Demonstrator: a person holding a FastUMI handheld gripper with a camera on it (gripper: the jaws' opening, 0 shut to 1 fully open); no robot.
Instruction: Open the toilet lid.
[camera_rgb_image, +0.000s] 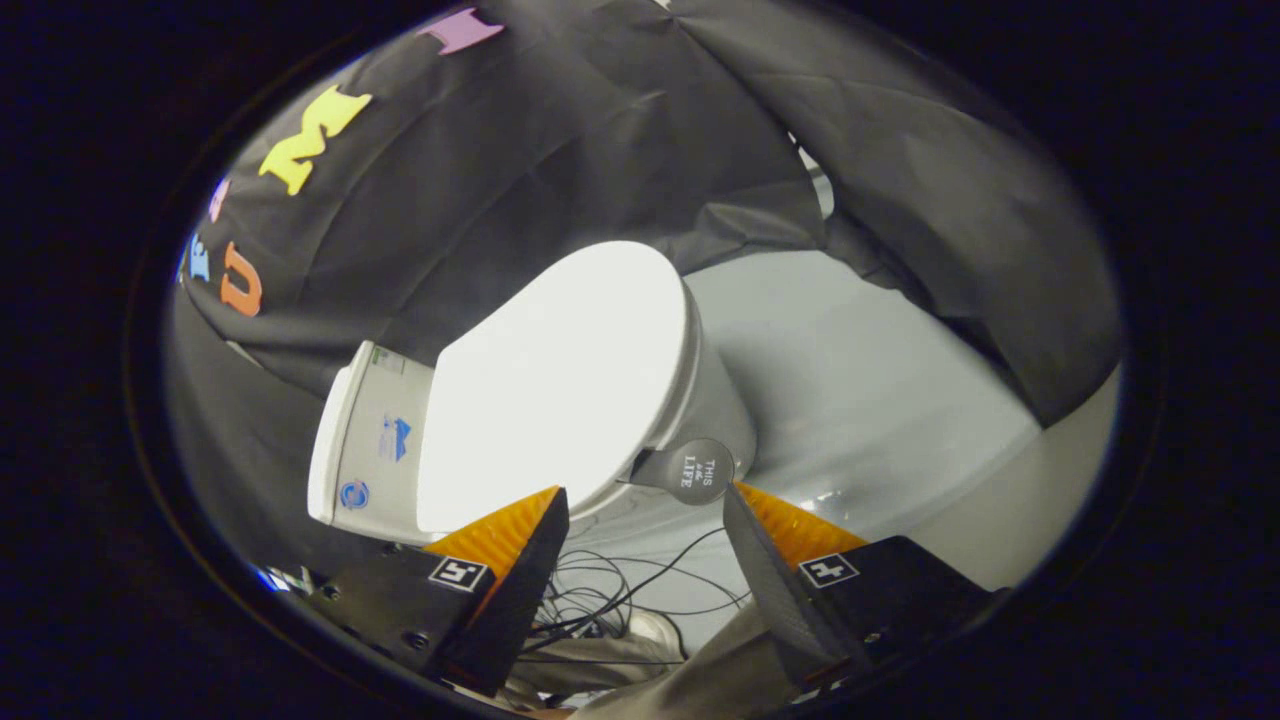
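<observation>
White plastic: toilet lid (555, 385) lies shut over the bowl, flat and glossy, just ahead of the fingertips.
Gripper (645, 500): spread wide, nothing between the fingers, nothing gripped; no contact with the lid can be made out.
Fingers: one tip close under the lid's near edge, the other just below the grey tab (697, 468); both apart from it as far as can be told.
Below the fingers: loose black cables (610, 590) on the floor, plus a shoe and trouser leg of the person holding the tool.
Grey tab: small round handle with a stem, stuck at the lid's front rim, sitting between the two tips and slightly beyond them.
Key relation: lid stretches away from the gripper, long axis running from the tab at the near rim back toward the tank (365, 450); hinge judged to be at that tank end.
Next move, as a judgement: advance a little, close on the tab, then swing upward and back toward the tank.
Risk: tab is thin, so an off-centre pinch could slip.
Bowl (715, 385): white, under the lid, standing on a pale grey floor (880, 400).
Beyond: black cloth wall behind the tank.
Progress: lid not yet raised.
</observation>
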